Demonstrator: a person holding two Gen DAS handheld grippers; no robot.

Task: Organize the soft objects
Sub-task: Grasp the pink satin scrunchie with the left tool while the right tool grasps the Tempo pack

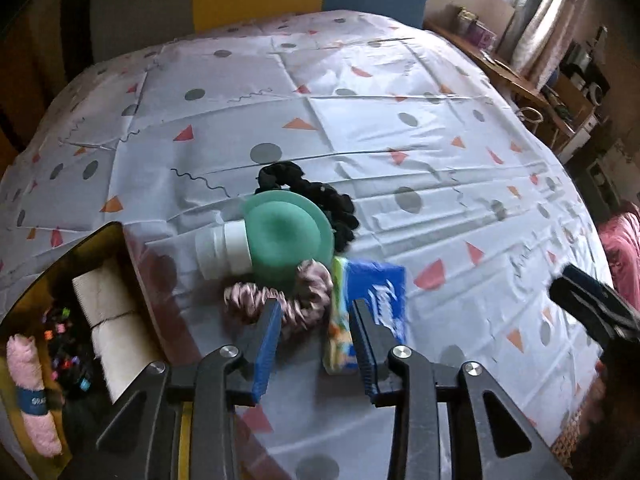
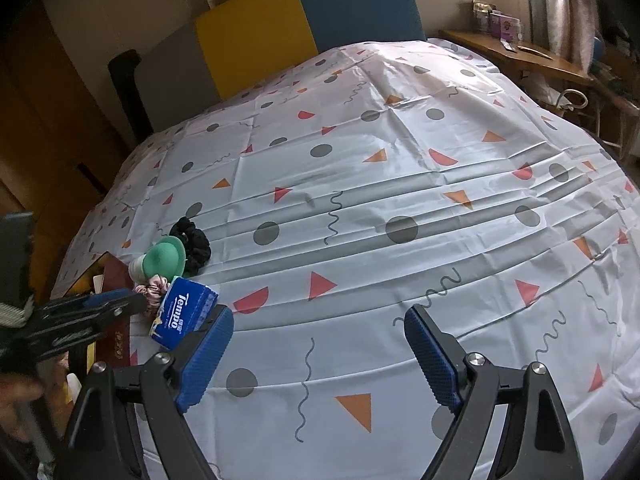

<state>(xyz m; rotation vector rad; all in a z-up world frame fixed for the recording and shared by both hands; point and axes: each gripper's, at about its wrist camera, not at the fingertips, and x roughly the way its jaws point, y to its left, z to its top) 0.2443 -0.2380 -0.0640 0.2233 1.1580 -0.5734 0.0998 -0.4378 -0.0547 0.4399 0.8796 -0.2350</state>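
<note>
A pink satin scrunchie (image 1: pixel 248 296) (image 2: pixel 150 286) lies on the patterned tablecloth (image 1: pixel 360 128), touching a blue Tempo tissue pack (image 1: pixel 380 292) (image 2: pixel 180 308). Behind them rest a green round sponge (image 1: pixel 284 236) (image 2: pixel 166 258) on a white bottle (image 1: pixel 220 248) and a black scrunchie (image 1: pixel 328 200) (image 2: pixel 194 244). My left gripper (image 1: pixel 316 304) (image 2: pixel 136 300) hovers over the pink scrunchie, its jaws narrow but open, one end of the scrunchie lying between the tips. My right gripper (image 2: pixel 319 312) (image 1: pixel 580 292) stands wide open and empty over bare cloth, to the right of the tissue pack.
An open box (image 1: pixel 120 240) at the table's left edge holds white rolled cloths (image 1: pixel 104 292), a pink rolled towel (image 1: pixel 30 380) and several small coloured clips (image 1: pixel 60 340). A yellow and blue chair back (image 2: pixel 300 28) stands behind the table. A cluttered wooden desk (image 2: pixel 520 56) is at the far right.
</note>
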